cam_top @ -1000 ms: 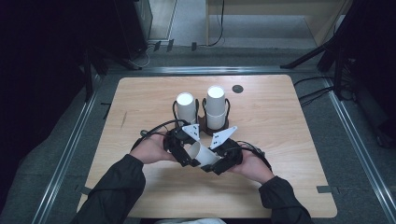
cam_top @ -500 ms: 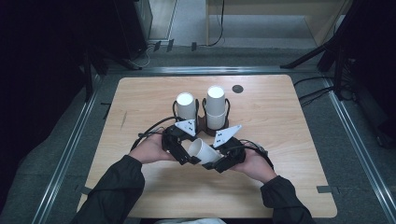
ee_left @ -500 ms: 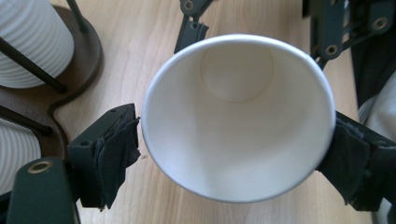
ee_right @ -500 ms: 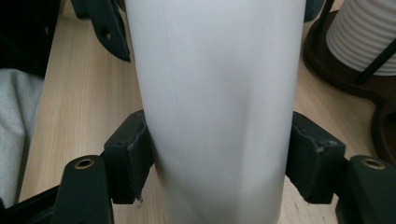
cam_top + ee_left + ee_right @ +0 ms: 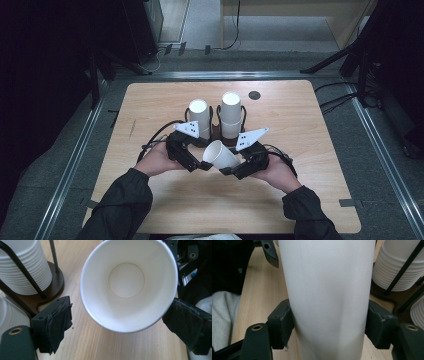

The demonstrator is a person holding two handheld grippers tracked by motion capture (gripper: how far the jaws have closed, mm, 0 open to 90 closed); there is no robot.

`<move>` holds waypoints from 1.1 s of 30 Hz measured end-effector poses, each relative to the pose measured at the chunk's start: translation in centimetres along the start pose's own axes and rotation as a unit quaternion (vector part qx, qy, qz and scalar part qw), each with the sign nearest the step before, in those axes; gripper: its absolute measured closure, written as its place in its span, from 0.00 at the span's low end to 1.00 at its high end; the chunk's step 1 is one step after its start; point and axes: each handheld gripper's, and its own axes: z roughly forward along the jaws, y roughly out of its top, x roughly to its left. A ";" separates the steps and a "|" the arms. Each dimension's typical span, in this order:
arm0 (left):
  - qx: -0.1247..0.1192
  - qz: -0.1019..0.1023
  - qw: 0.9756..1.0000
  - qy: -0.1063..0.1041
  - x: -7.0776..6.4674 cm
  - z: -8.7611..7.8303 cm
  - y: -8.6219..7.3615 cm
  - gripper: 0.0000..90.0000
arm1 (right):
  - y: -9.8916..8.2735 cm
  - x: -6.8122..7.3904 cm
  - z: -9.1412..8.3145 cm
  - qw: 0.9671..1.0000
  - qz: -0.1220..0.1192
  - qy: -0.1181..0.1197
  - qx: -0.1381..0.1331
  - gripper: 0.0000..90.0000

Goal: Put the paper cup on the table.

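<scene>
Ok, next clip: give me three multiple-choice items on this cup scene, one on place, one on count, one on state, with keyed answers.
1. Where does the cup rack stand relative to the loose paper cup?
A. beyond it
B. nearer the person
C. on the floor

2. How many cup stacks stand in the rack?
A. one
B. two
C. four

3. Which gripper grips the loose cup?
A. left gripper
B. right gripper
C. neither

Answers: 1 A, the high view shows the rack farther up the table. 2 B, two white stacks. 3 B, the right gripper pads press the cup's wall; the left gripper jaws, just opened, stand apart from the rim.
</scene>
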 end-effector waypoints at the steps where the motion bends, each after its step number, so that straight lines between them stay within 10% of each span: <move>1: -0.004 -0.004 1.000 0.000 0.0 0.0 -0.1 0.10 | 0.1 0.0 -0.1 1.000 0.001 0.000 -0.002 0.35; 23: -0.070 -0.053 0.996 -0.006 -0.3 -0.2 -0.6 0.09 | 0.9 -0.4 -1.0 0.999 0.006 0.018 -0.035 0.35; 33: -0.092 -0.043 0.995 -0.003 -0.9 0.1 -0.5 0.09 | 0.9 -0.2 -0.1 0.999 0.003 0.027 -0.028 0.35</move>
